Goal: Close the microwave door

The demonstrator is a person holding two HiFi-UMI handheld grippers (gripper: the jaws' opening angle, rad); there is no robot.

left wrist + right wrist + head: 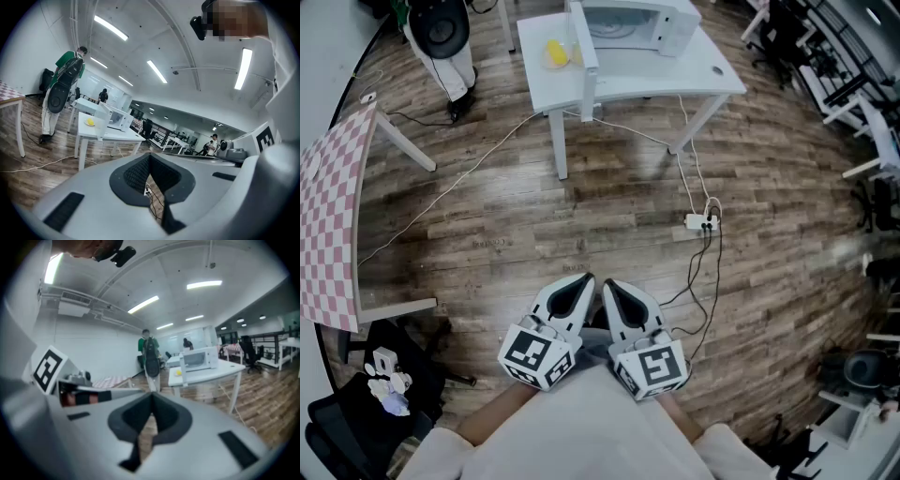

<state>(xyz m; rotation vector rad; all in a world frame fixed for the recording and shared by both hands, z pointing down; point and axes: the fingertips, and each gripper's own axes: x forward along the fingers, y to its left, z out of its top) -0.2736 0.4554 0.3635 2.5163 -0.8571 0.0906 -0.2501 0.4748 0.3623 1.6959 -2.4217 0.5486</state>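
Observation:
A white microwave (637, 25) stands on a white table (712, 70) far ahead of me, its door (582, 42) swung open toward me at the left side. The right gripper view shows the microwave (200, 359) small in the distance with the door (182, 370) standing out. In the left gripper view it (118, 119) sits behind the open door (104, 123). My left gripper (579, 289) and right gripper (613, 291) hang side by side close to my body, both shut and empty, well short of the table.
A yellow object (556, 52) lies on the table left of the door. A power strip (701, 222) and cables cross the wood floor. A checkered table (328, 206) stands at the left. A person with a backpack (63, 84) stands beyond the table.

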